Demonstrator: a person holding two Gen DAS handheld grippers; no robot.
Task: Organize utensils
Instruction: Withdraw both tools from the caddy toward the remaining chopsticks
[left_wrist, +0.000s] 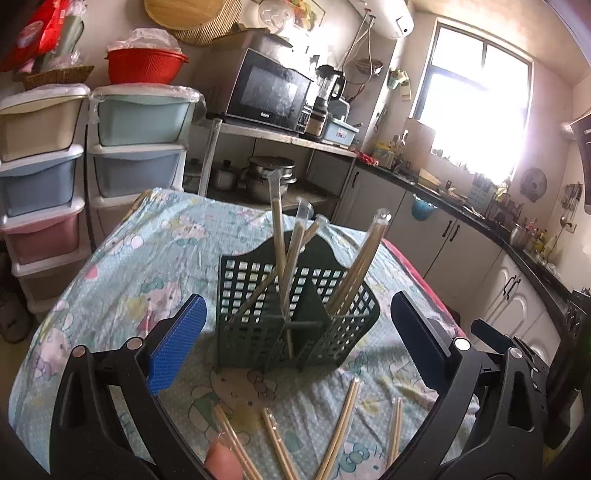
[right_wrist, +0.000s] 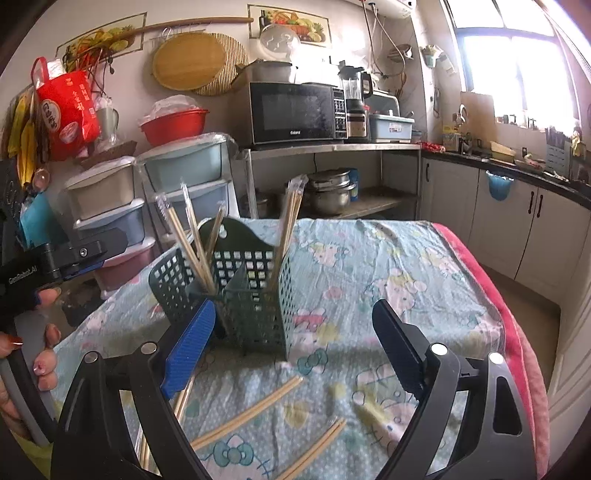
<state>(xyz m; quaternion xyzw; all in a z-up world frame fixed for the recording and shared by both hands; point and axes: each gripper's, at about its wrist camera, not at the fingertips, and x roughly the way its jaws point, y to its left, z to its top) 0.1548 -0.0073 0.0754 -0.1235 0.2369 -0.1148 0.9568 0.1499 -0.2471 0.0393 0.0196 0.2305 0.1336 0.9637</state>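
- Several wrapped chopstick pairs (left_wrist: 354, 266) already stand in the green basket (left_wrist: 258, 332) mid-tabletop (right_wrist: 406, 258).
- Loose pairs (right_wrist: 247, 413) lie in front of it.
- Your left gripper (left_wrist: 295, 336) and right gripper (right_wrist: 295, 339) gape wide, empty.

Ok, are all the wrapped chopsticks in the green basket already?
No, several wrapped chopstick pairs lie on the tablecloth in front of the green basket, outside it.
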